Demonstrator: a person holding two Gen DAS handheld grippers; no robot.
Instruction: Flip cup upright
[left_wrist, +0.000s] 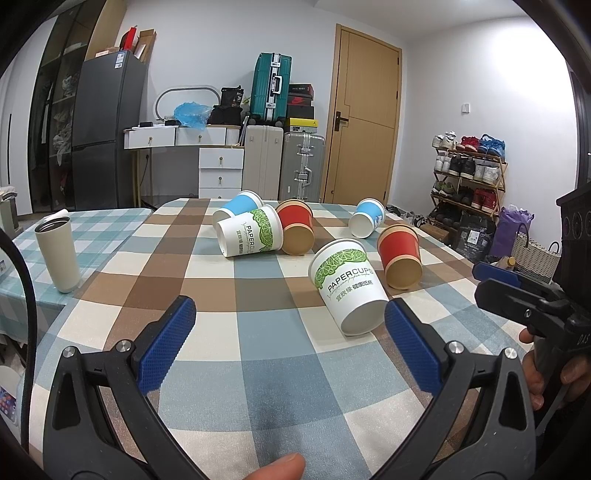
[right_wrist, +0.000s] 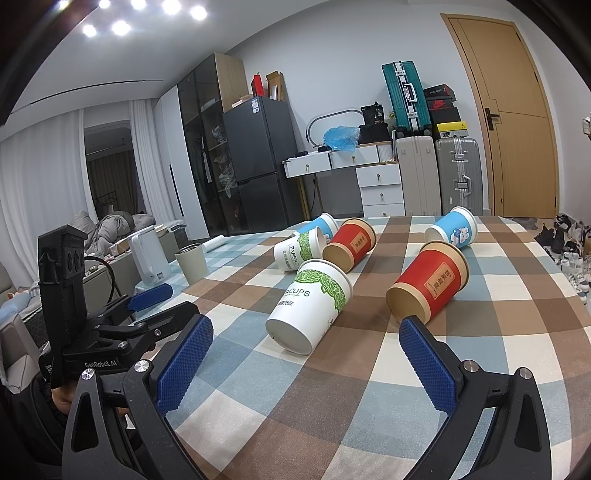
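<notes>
1. Six paper cups lay on their sides on the checked desk (left_wrist: 258, 332): two white, two red, two blue.
2. The nearest white paper cup (left_wrist: 347, 288) lay base-forward just ahead of the left tongs (left_wrist: 291, 339), beside a red paper cup (left_wrist: 399, 254).
3. Both the left tongs and the right tongs (right_wrist: 306, 365) were released, grasping nothing.
4. A cylindrical metal-rimmed tumbler (left_wrist: 59, 253) stood upright, well apart on the left.
</notes>
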